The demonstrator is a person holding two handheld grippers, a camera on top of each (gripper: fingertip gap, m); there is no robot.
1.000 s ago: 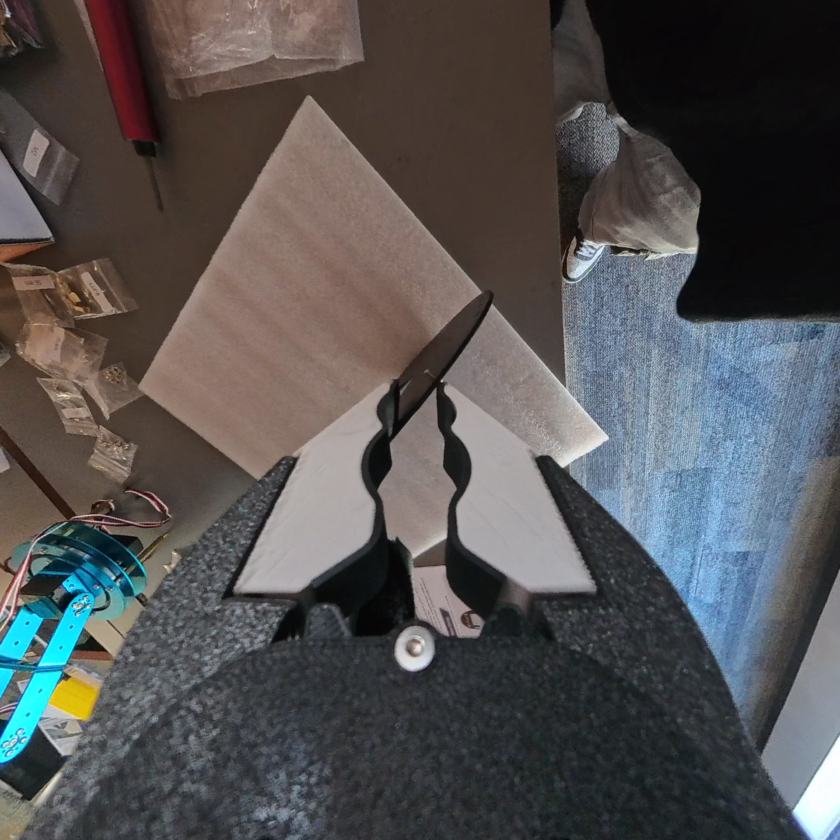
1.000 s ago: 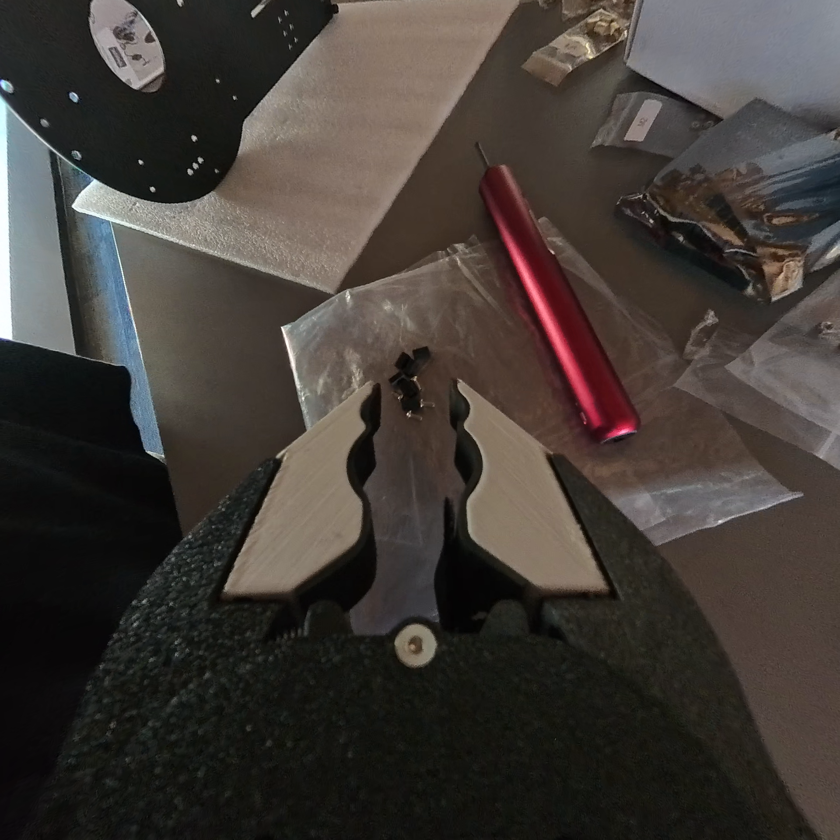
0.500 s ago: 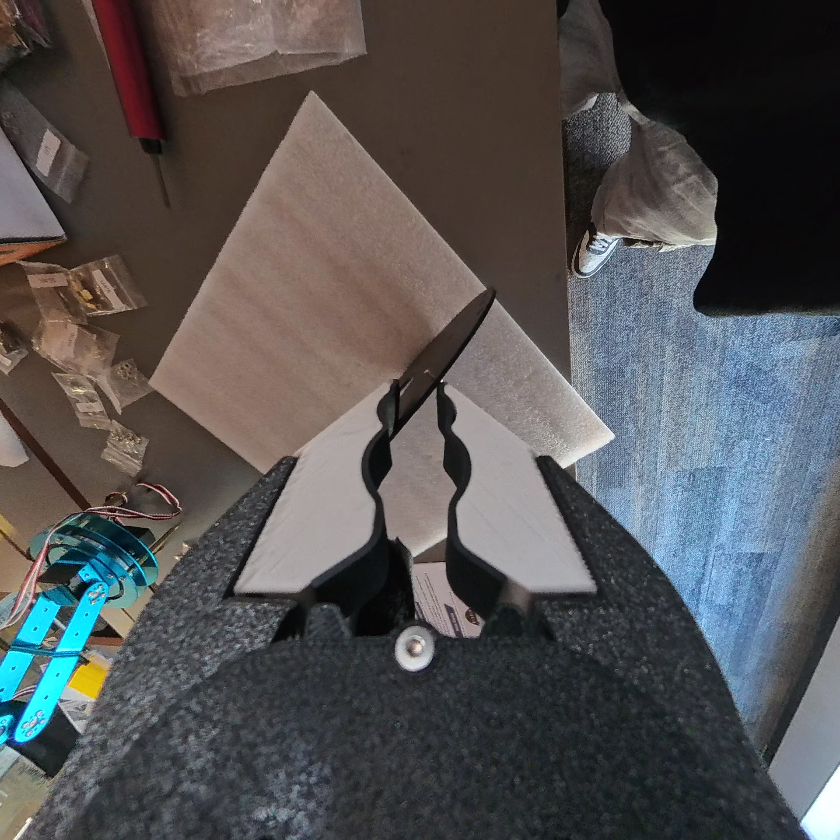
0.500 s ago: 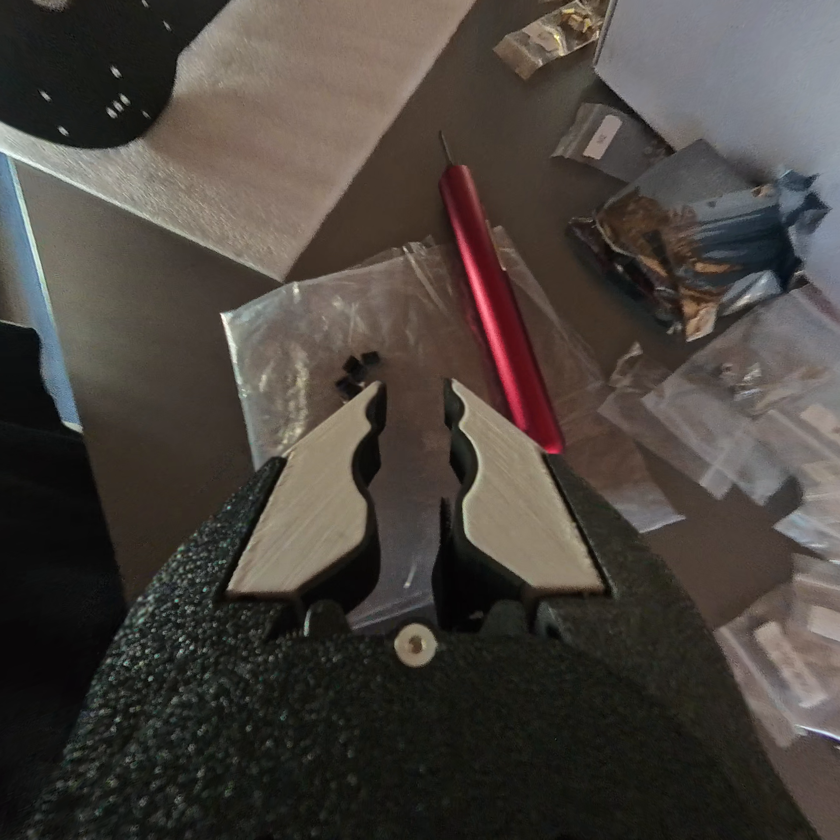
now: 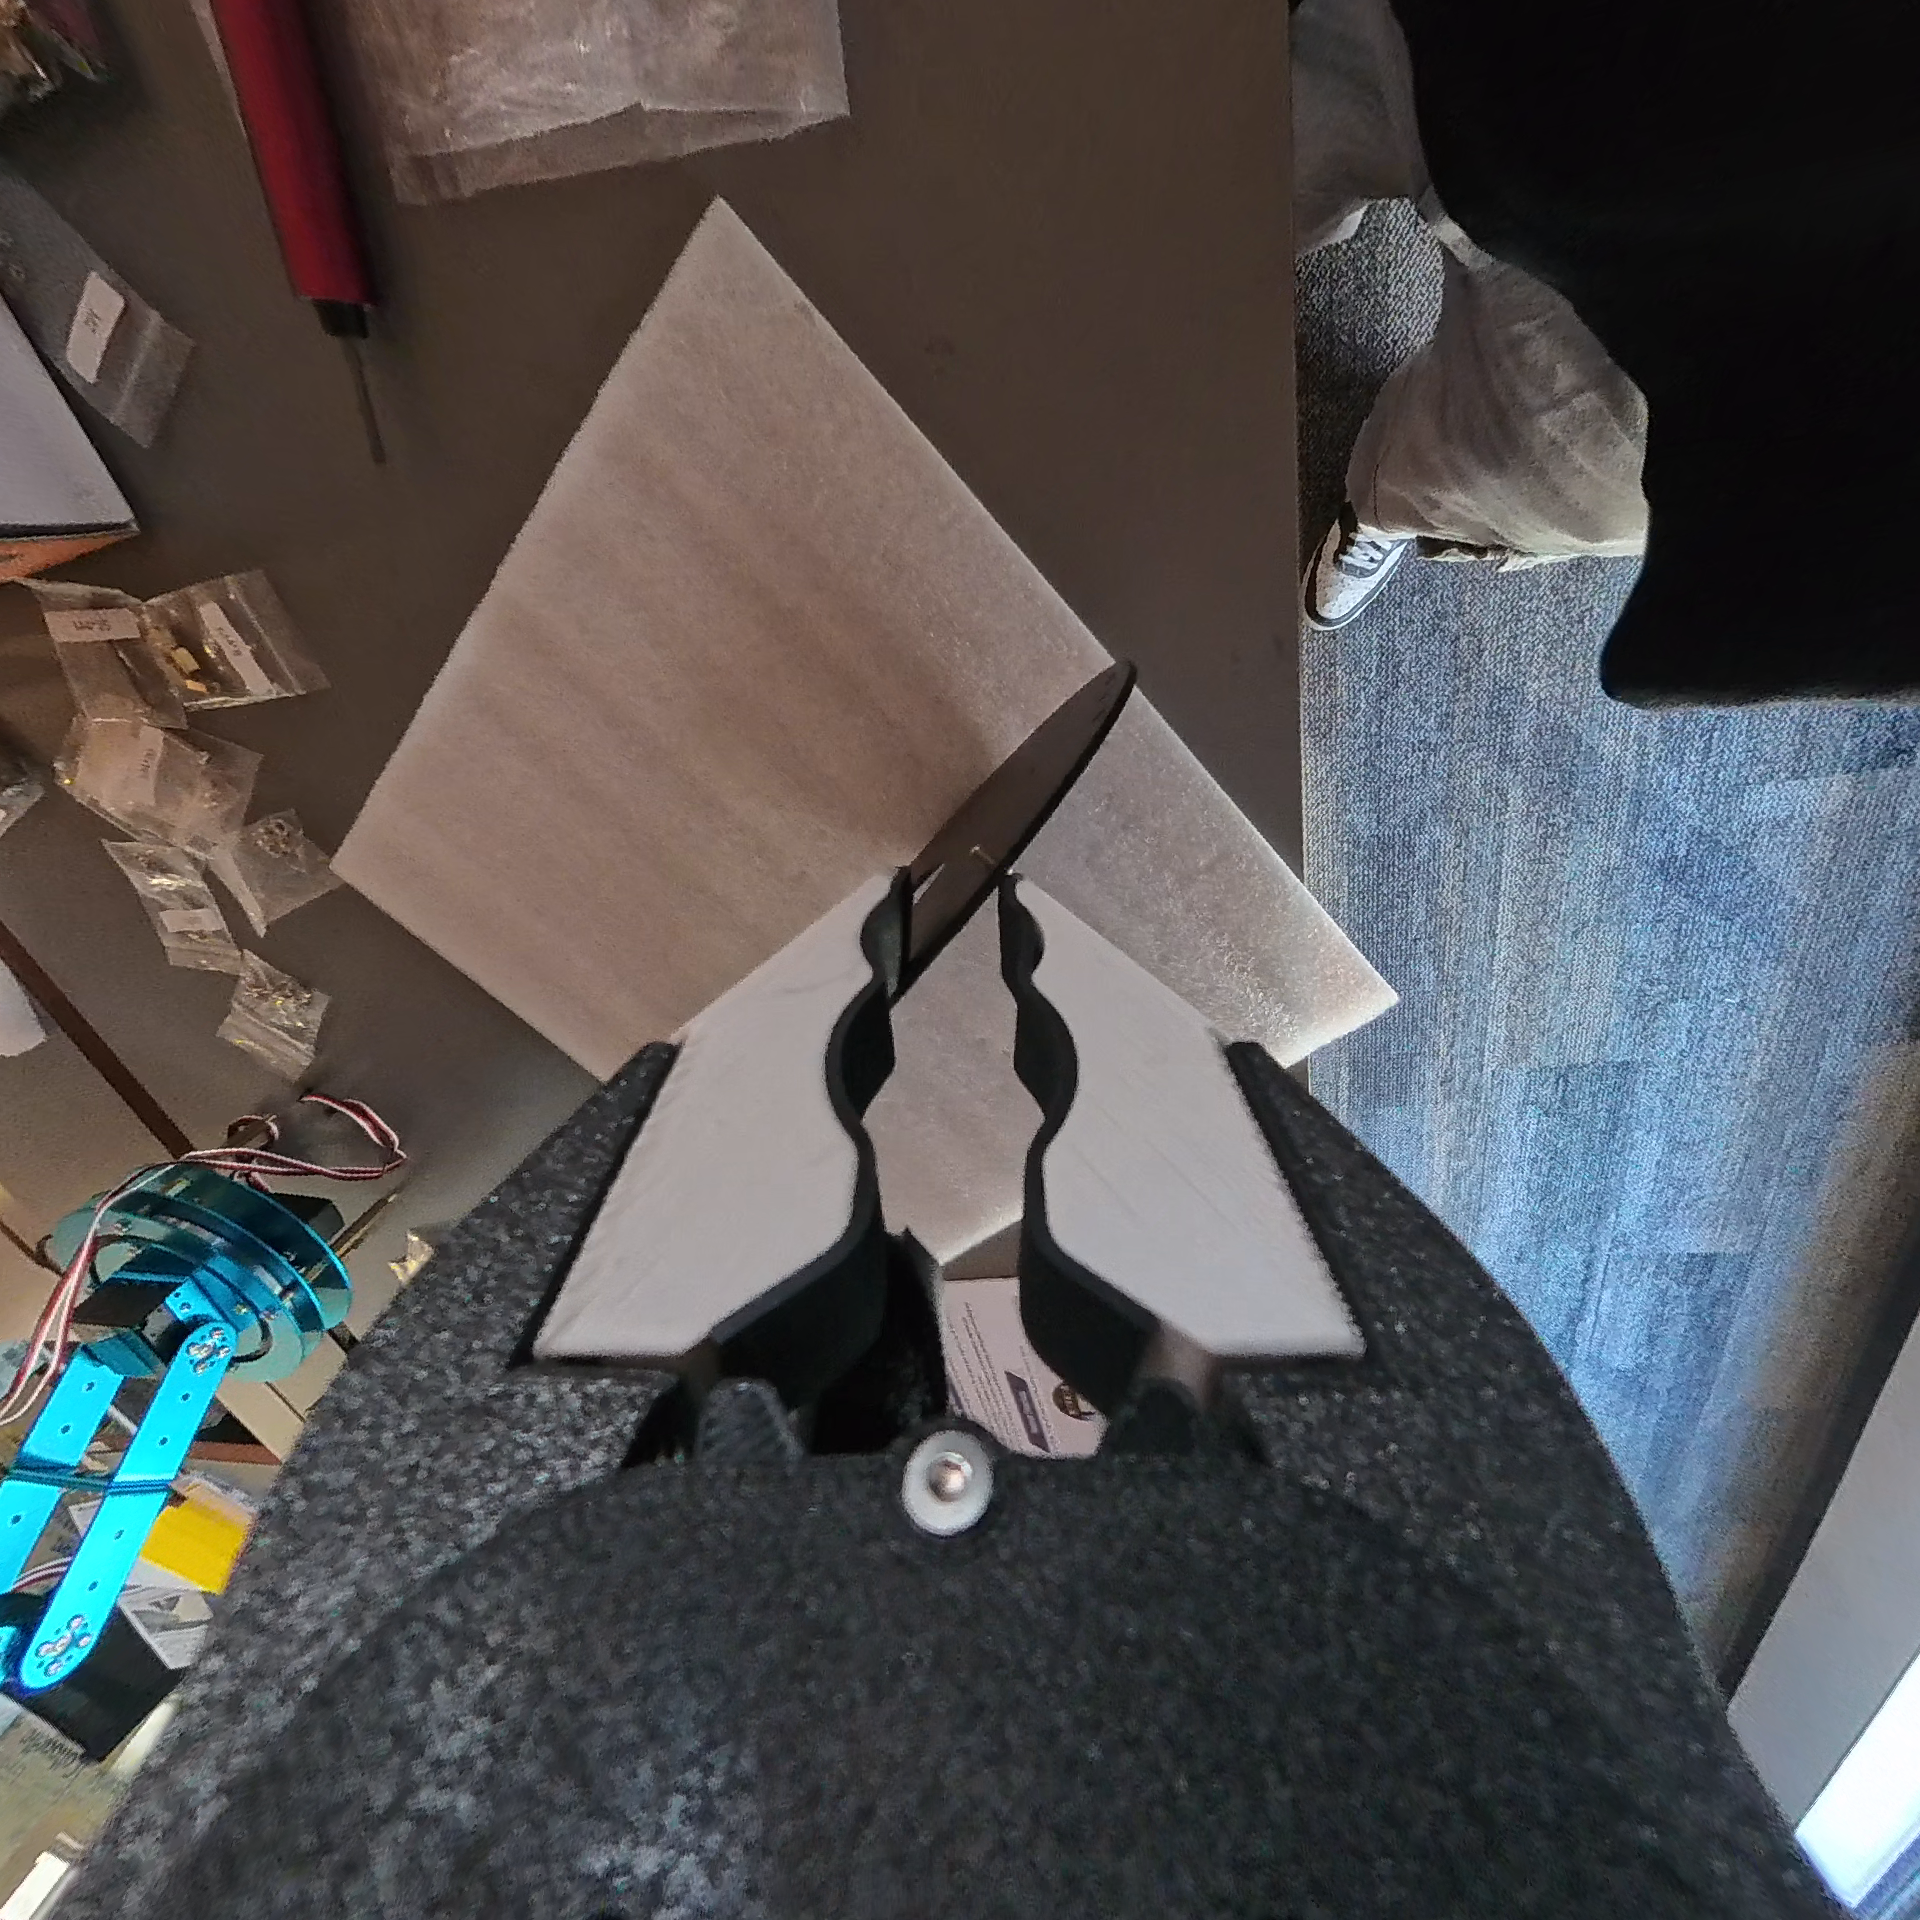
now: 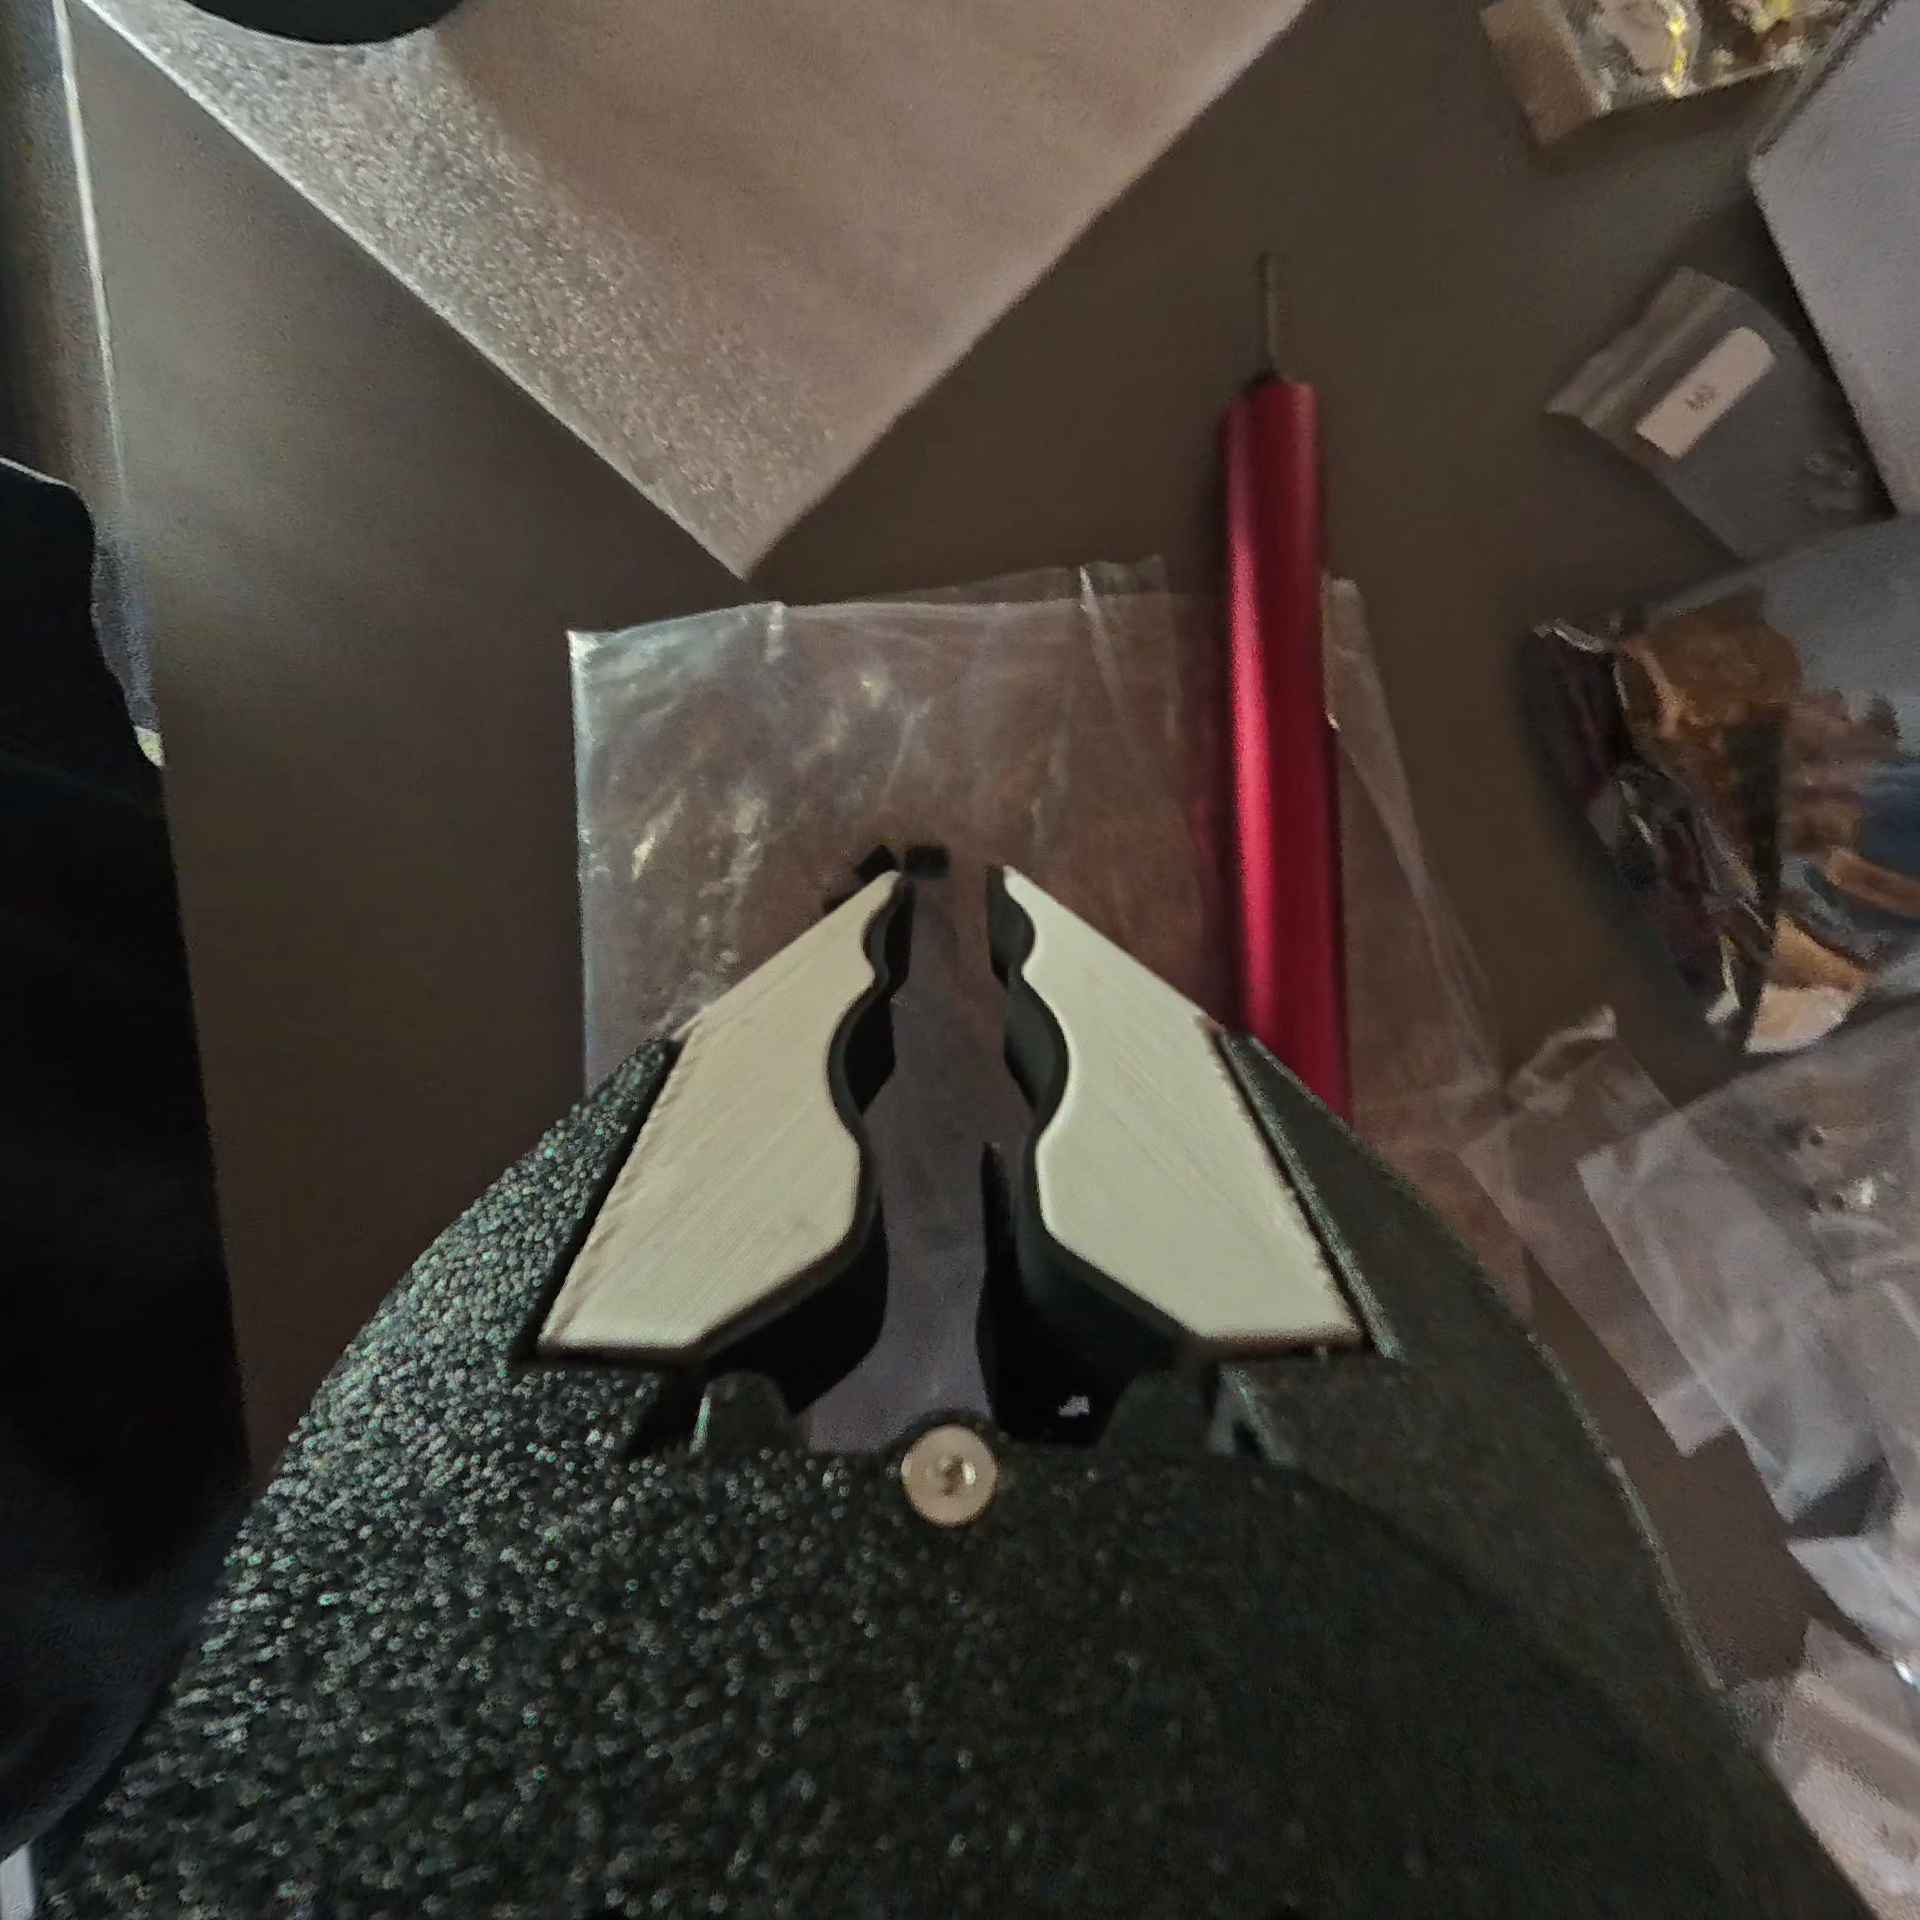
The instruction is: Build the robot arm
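My left gripper (image 5: 951,894) is shut on a thin black plate (image 5: 1039,769). It holds the plate edge-on and tilted above a white foam sheet (image 5: 727,623) on the brown table. My right gripper (image 6: 943,883) is open with a narrow gap and nothing between its fingers. It hovers low over a clear plastic bag (image 6: 779,748). Several small black parts (image 6: 925,858) lie on the bag just beyond its left fingertip. A red screwdriver (image 6: 1278,727) lies to the right of the gripper, partly on the bag. It also shows in the left wrist view (image 5: 301,156).
Small bags of hardware (image 5: 177,748) and a blue metal arm assembly (image 5: 156,1351) lie at the left. The table edge (image 5: 1294,727) drops to blue carpet (image 5: 1558,1039), where a person's shoe (image 5: 1351,571) stands. A foil bag (image 6: 1714,810) and clear bags (image 6: 1714,1299) crowd the right. There is about 25 cm between the tips of the two grippers. To reach the red screwdriver (image 6: 1278,727) in a straight line is about 6 cm for my right fingers, about 25 cm for my left.
My right gripper has swung and dropped closer over the clear bag. Its jaws have narrowed, and the black parts now sit at its left fingertip. My left gripper has barely shifted and still holds the plate.
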